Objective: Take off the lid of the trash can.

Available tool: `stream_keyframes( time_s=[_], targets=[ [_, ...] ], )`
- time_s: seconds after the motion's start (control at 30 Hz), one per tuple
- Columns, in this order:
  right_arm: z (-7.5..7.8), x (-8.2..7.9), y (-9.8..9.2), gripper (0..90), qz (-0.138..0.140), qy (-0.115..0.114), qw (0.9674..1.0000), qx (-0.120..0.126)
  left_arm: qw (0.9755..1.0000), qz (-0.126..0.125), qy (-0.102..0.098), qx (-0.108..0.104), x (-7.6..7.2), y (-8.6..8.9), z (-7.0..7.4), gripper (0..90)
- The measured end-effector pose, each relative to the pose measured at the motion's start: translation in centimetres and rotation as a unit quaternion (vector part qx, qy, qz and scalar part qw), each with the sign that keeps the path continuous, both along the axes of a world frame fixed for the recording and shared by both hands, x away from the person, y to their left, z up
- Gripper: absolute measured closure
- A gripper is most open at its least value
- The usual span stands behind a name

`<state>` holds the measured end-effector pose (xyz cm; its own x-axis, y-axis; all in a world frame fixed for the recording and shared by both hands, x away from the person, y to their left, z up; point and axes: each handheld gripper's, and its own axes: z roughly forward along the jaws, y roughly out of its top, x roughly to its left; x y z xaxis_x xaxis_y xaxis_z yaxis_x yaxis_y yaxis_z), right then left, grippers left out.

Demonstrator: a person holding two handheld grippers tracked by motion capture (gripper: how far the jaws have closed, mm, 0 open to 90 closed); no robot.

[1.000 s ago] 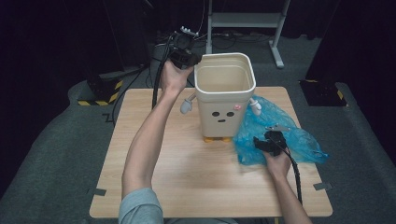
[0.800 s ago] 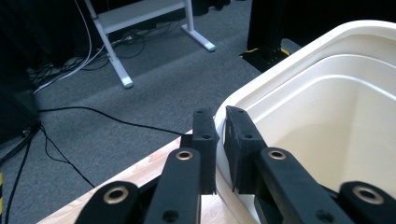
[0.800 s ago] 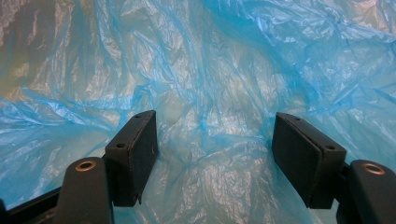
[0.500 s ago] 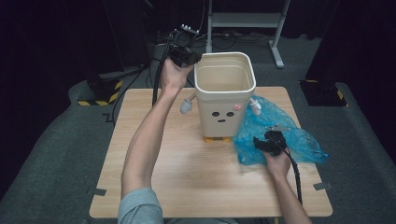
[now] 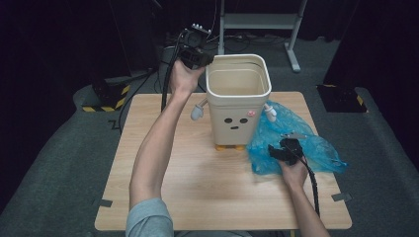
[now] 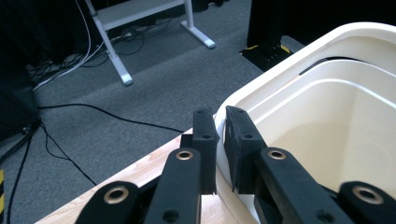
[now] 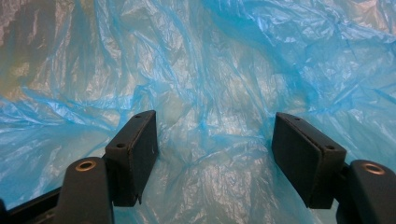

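Left gripper (image 6: 219, 140) jaws nearly closed, pinching the rim of the cream bin (image 5: 238, 98) at its back-left corner; the bin stands upright mid-table (image 5: 197, 197). Right gripper (image 7: 215, 154) jaws wide open, resting down on the crumpled blue plastic bag (image 5: 301, 145) lying right of the bin, film between pads, not gripped.

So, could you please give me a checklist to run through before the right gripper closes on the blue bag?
1. Left gripper clamped on the bin rim: ok, fingers pinch the rim wall.
2. Bin upright on the table: ok.
3. Right gripper open: ok, fingers stand wide apart.
4. Blue bag between the right fingers: ok, film lies between and under them.
5. Fingers touching the film: cannot tell.
6. Bin empty for lining: ok as far as its inside shows.
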<state>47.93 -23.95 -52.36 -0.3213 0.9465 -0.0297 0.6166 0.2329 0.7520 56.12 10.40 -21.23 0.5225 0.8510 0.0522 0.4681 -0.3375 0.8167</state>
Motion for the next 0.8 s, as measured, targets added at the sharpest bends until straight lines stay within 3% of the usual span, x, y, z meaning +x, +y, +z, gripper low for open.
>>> stream_keyframes(
  time_s=[0.5, 0.6, 0.8],
  targets=[
    [0.01, -0.01, 0.01, 31.5, -0.001, 0.001, 1.0000, 0.000, 1.0000, -0.003, 0.001, -0.005, -0.10, 0.44, 0.30, 83.0],
    [0.01, -0.02, 0.02, 31.5, -0.001, 0.001, 1.0000, 0.001, 0.9999, 0.001, 0.001, -0.016, -0.13, 0.71, 0.48, 83.3],
    [0.01, -0.02, 0.02, 31.5, -0.001, 0.001, 1.0000, 0.001, 1.0000, 0.002, 0.002, -0.008, -0.22, 0.89, 0.60, 83.3]
  ],
)
